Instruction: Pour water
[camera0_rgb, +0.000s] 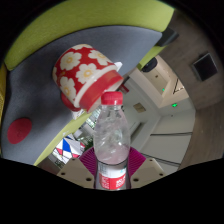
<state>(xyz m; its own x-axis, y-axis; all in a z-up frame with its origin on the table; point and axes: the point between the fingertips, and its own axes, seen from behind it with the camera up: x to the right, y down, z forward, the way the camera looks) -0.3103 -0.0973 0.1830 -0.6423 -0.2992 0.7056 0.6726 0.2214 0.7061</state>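
Observation:
A clear plastic water bottle (112, 140) with a red cap and a red label stands up between my gripper's (112, 165) fingers. Both magenta pads (90, 160) press against its sides, so the gripper is shut on it. The whole view is tilted. Beyond the bottle's cap sits a red mug (86, 76) with white flowers, its mouth facing right toward the cap. The mug rests on a grey table top (50, 125) with a yellow-green border. The bottle's base is hidden below the fingers.
A round red object (19, 130) lies on the grey table near its edge, left of the bottle. Past the table edge a room with ceiling lights and doors (170, 105) shows, tilted. A patterned red, white and blue thing (68, 150) sits just below the table edge.

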